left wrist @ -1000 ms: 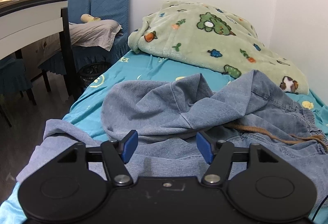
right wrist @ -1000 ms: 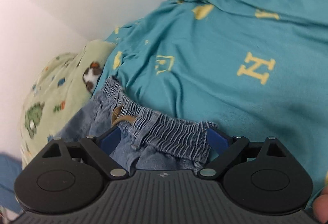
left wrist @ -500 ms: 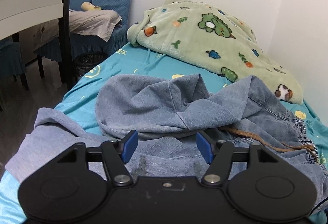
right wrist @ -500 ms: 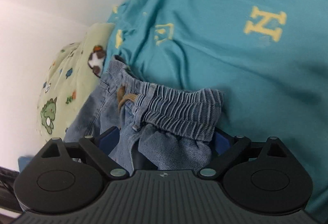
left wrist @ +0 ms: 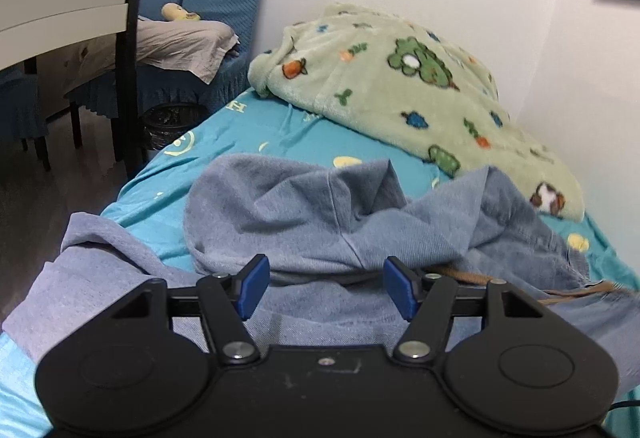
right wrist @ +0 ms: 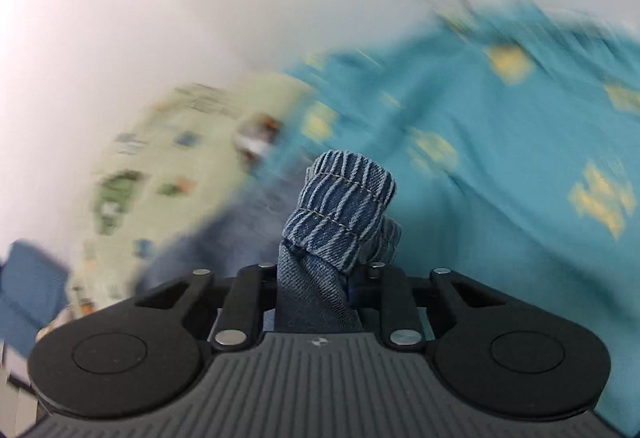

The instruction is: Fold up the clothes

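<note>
With the right gripper (right wrist: 316, 278) pinched tight on the elastic waistband (right wrist: 344, 205) of the denim trousers (left wrist: 320, 213) crumpled on the bed (left wrist: 240, 125), seemingly mid-swing given the blur, she'd best lift smoothly while the wide-open left gripper (left wrist: 326, 288) catches the opposite waist corner.

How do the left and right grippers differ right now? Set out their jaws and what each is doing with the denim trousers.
The left gripper has its jaws wide apart and holds nothing; the right gripper has its jaws closed on the denim trousers at the elastic waistband. The left wrist view is sharp, so that gripper looks steady; the right wrist view is streaked with motion blur. Both are over the trousers on the teal bedsheet.
</note>
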{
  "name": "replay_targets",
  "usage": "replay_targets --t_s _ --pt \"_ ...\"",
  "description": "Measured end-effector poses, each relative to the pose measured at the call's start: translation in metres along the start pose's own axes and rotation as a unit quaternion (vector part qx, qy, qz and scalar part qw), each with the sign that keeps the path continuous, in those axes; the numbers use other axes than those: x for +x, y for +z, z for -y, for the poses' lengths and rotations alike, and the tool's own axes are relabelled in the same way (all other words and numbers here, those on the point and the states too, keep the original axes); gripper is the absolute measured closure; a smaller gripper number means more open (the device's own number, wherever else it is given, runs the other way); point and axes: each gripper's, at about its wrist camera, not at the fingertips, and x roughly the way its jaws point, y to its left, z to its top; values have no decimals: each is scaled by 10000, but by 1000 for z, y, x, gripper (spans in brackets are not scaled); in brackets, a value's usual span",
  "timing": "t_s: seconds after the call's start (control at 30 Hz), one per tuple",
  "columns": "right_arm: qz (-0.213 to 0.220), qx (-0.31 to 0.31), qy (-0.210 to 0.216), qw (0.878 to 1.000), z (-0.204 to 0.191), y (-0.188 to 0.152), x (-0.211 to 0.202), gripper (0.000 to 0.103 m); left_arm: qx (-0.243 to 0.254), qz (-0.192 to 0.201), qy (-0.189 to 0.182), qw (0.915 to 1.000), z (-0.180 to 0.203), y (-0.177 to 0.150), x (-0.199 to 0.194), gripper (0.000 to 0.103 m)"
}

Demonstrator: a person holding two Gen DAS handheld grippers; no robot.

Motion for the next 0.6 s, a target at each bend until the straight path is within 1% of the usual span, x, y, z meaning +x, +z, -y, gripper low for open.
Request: replay_targets --t_s 0.1,0.13,0.2,0.27,0.33,0.4,0.47,0.53,0.6 --pt "311 -225 440 9983 -22 27 -19 84 -115 148 -28 9998 -4 5 -4 43" --pt "359 -245 516 9977 -25 36 -22 84 -145 178 -25 9997 -5 6 -4 43" --pt "426 -255 624 9968 -26 53 -26 85 -191 204 -14 9996 -6 9 -4 43" --pt "479 -312 546 9969 -24 66 -25 85 -195 190 4 9996 -6 9 -4 43" --pt "489 -413 271 9976 -15 71 -22 85 -187 148 32 9997 -5 9 -2 43" --pt "265 -516 -304 9979 6 67 -12 85 -176 79 53 9998 -5 9 0 43" --pt "-5 -566 -893 9944 30 62 0 85 -155 -5 81 9998 -6 9 2 43" --pt "-750 31 -1550 9851 69 48 19 84 -123 -102 104 9998 -6 9 5 43" --pt "-1189 568 -1872 9734 93 33 26 81 -97 -163 96 9998 -6 8 6 43"
